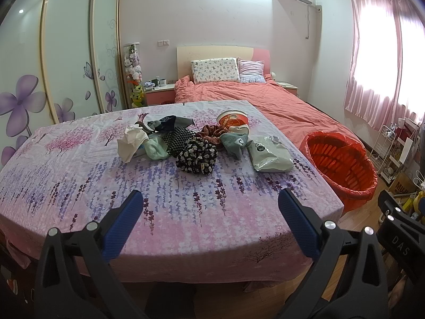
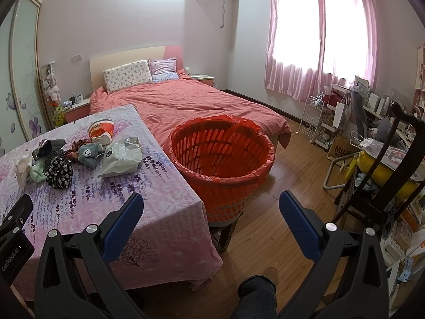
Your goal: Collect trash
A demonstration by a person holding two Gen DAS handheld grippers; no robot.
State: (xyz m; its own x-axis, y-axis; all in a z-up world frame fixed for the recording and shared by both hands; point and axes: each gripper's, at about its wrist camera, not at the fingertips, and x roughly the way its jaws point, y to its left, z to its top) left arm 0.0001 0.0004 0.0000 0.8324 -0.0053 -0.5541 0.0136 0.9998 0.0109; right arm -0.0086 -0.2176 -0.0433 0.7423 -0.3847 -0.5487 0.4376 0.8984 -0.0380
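Note:
A heap of items lies mid-table on the floral tablecloth (image 1: 79, 186): a crumpled white tissue (image 1: 131, 141), an empty white plastic package (image 1: 269, 155), a red-and-white paper cup (image 1: 233, 122) on its side, and socks and patterned cloths (image 1: 196, 155). An orange basket lined with a red bag (image 1: 342, 164) stands right of the table; it also shows in the right wrist view (image 2: 223, 156). My left gripper (image 1: 209, 207) is open and empty over the table's near part. My right gripper (image 2: 211, 207) is open and empty, in front of the basket. The package (image 2: 120, 159) and cup (image 2: 101, 131) show there too.
A bed with a coral duvet (image 2: 191, 103) stands behind the table and basket. A wooden chair (image 2: 393, 159), a white rack (image 2: 313, 117) and cluttered shelves line the right side. Wardrobe doors (image 1: 66, 53) stand on the left. My leg and shoe (image 2: 261, 287) are on the wooden floor.

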